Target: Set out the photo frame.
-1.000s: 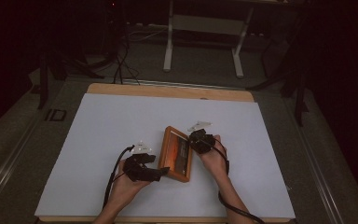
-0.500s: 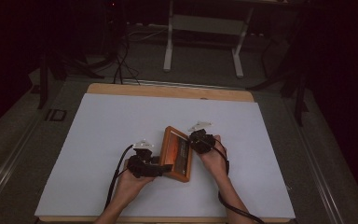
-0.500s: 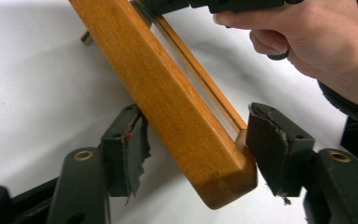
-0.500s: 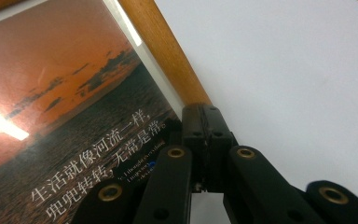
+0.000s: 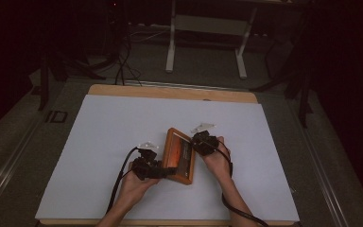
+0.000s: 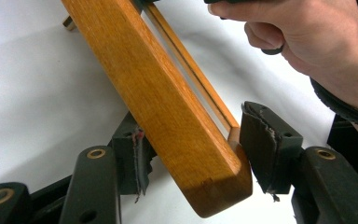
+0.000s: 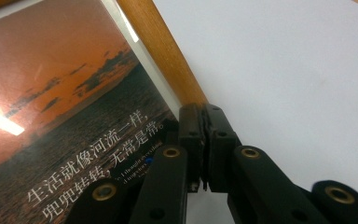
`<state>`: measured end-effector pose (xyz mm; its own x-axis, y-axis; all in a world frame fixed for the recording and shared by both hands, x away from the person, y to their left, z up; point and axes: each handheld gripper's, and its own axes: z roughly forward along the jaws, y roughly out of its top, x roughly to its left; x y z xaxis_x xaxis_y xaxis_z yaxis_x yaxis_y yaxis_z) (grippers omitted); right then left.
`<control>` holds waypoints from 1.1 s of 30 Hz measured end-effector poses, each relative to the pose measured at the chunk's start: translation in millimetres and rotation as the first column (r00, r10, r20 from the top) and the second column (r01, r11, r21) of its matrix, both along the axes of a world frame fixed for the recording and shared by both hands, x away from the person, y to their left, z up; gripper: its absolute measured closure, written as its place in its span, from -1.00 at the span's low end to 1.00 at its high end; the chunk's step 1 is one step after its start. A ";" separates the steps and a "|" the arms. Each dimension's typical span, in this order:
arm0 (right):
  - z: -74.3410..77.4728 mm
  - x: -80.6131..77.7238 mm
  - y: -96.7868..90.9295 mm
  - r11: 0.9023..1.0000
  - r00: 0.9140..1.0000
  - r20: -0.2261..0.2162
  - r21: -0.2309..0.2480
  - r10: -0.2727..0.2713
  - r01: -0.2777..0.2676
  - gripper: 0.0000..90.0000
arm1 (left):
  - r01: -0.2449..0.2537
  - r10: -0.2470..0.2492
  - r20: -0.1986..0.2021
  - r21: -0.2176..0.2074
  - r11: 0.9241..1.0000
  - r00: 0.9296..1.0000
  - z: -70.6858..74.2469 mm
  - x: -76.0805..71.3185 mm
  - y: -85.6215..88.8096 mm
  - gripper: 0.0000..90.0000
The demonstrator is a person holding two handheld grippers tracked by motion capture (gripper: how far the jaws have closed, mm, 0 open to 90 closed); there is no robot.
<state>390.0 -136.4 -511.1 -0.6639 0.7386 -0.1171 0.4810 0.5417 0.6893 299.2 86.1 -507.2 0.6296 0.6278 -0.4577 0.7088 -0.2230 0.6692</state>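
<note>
A wooden picture frame (image 5: 178,156) with a sunset print (image 7: 65,102) lies on the white table between my two grippers. My left gripper (image 5: 168,172) is at its near left corner. In the left gripper view the frame's rail (image 6: 158,93) runs between the jaws of the left gripper (image 6: 196,154). The jaws have just been closing, and both pads (image 6: 261,144) now touch the wood. My right gripper (image 5: 196,144) rests at the frame's far right side. In the right gripper view this right gripper (image 7: 204,112) is shut, with its tips against the wooden rail (image 7: 158,51).
The white table top (image 5: 123,127) has a wooden strip along its far edge (image 5: 170,92). Beyond it, a white stand (image 5: 203,28) and cables lie on the dark floor. The person's right hand (image 6: 307,42) appears in the left gripper view above the frame.
My left gripper has slid right, up to the frame's near corner, and its jaws have narrowed around the rail. The right gripper and the frame have stayed put.
</note>
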 end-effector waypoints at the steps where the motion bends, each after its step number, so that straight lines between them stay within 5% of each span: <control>1: 0.0 0.0 0.0 1.000 1.000 0.000 0.000 0.000 0.000 0.92 | 0.000 0.000 0.000 0.000 1.000 1.000 0.0 0.0 0.0 0.04; 19: 20.0 -18.2 -22.9 1.000 0.999 0.050 0.002 0.017 -0.017 0.70 | -0.007 0.002 0.066 0.067 0.998 0.998 13.8 -6.1 -21.0 0.20; 29: 62.9 -46.3 -45.1 0.994 0.989 0.145 0.102 0.022 -0.037 0.61 | 0.001 -0.013 0.127 0.095 0.995 0.992 22.8 -11.4 -40.3 0.40; 33: 75.0 -55.8 -52.7 0.989 0.984 0.175 0.141 0.018 -0.043 0.61 | 0.013 -0.034 0.176 0.120 0.993 0.984 27.4 -16.5 -53.6 0.45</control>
